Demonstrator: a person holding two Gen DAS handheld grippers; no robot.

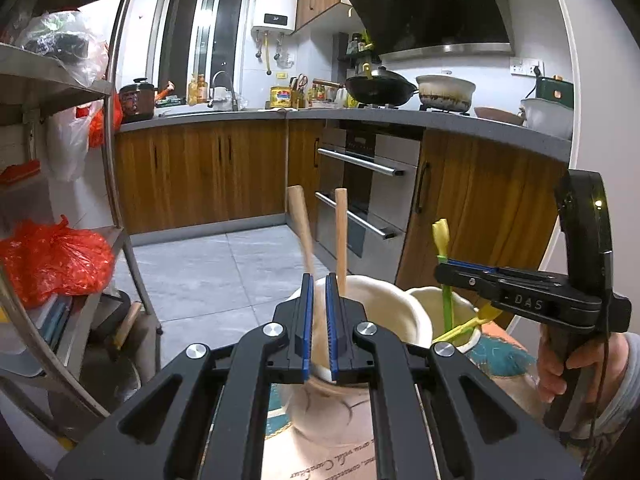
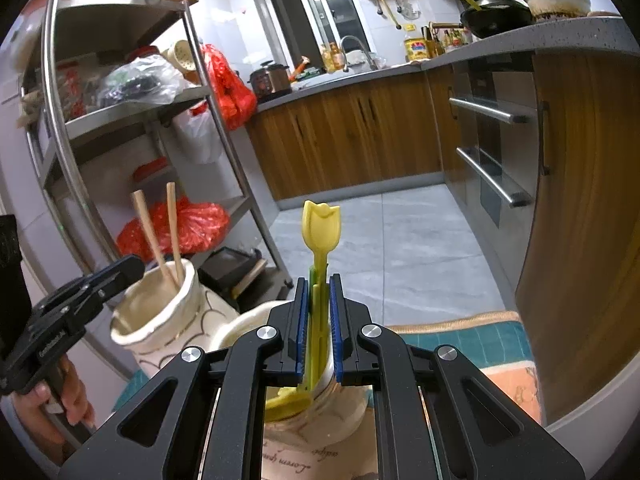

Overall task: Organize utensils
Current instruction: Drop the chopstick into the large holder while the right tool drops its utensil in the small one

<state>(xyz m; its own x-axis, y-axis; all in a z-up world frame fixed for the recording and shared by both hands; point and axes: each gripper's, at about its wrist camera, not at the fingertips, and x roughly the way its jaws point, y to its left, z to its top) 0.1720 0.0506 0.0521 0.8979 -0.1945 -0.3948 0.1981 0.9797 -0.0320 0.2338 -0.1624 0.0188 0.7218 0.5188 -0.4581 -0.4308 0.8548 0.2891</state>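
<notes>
My left gripper is shut on a wooden chopstick that leans up out of a cream ceramic jar. A second chopstick stands in the same jar. In the right wrist view both chopsticks rise from that jar, with the left gripper at its rim. My right gripper is shut on a yellow-green tulip-topped utensil, upright over a second cream jar. Another yellow utensil lies inside that jar. The left wrist view shows the right gripper gripping the tulip utensil.
Both jars stand on a teal and orange cloth at the table's edge. A metal shelf rack with red bags stands to the left. Wooden cabinets and an oven lie beyond the grey tiled floor.
</notes>
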